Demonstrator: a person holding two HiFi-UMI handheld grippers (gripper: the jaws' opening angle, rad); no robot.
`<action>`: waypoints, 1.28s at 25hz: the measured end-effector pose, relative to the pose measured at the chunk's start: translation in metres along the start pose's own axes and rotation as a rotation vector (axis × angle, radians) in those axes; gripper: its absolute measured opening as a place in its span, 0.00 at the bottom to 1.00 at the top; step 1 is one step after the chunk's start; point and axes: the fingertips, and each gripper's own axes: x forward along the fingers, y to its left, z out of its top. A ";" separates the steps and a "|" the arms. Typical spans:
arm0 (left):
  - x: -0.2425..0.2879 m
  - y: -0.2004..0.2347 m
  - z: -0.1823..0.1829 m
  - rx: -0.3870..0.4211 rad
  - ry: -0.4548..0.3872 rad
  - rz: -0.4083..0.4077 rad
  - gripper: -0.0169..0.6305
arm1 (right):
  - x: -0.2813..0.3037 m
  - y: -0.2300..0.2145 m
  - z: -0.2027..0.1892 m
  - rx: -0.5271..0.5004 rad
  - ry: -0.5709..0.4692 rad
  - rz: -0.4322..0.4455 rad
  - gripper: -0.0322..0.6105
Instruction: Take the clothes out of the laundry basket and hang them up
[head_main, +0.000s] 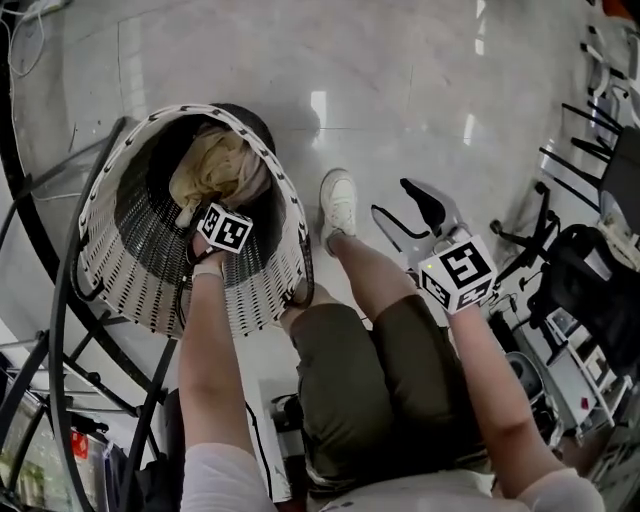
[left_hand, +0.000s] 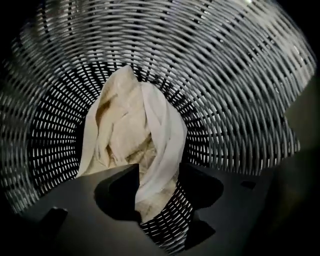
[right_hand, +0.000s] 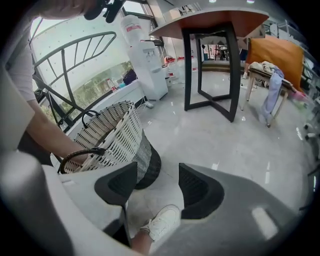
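1. The cream garment (head_main: 215, 165) lay crumpled deep inside the laundry basket (head_main: 100, 230), bunched up against its woven wall. In my left gripper view the cream garment (left_hand: 132, 130) stood as a soft, creased heap with a paler fold running down its right side.
2. My left gripper (head_main: 212, 215) reached into the mouth of the basket. Its jaws were apart, and that pale fold hung down into the gap of the left gripper (left_hand: 157, 192), brushing the left jaw's edge, but nothing was clamped.
3. My right gripper (head_main: 410, 215) hung outside the basket, above my right knee. The jaws of the right gripper (right_hand: 157, 187) were apart with only floor and my shoe behind them.
4. The laundry basket (right_hand: 117, 135) was tilted, its mouth turned toward me. It was white weave above and dark at the base, with a dark loop handle (right_hand: 75, 155) at the rim by my left forearm. The wicker wall closed in all round the left jaws, so the only free way was back out through the mouth.
5. The glossy tiled floor (head_main: 400, 80) lay open beyond the basket.
6. My white shoe (head_main: 338, 200) stood just beside the basket's rim.
7. A black curved railing (head_main: 60, 300) ran close on the basket's left side.
8. Farther off stood a round table (right_hand: 210, 65) on black legs and a white water dispenser (right_hand: 147, 55). A blue cloth (right_hand: 272, 95) was draped over a stand at the right.
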 end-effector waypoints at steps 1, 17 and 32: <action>0.006 0.000 -0.001 -0.010 0.015 -0.003 0.39 | 0.003 -0.004 -0.001 0.003 0.000 -0.001 0.45; -0.102 -0.015 0.010 -0.118 -0.059 -0.019 0.05 | -0.056 0.023 0.059 0.048 -0.075 -0.003 0.45; -0.293 -0.050 -0.002 -0.182 -0.208 0.075 0.05 | -0.167 0.092 0.144 -0.013 -0.155 0.031 0.45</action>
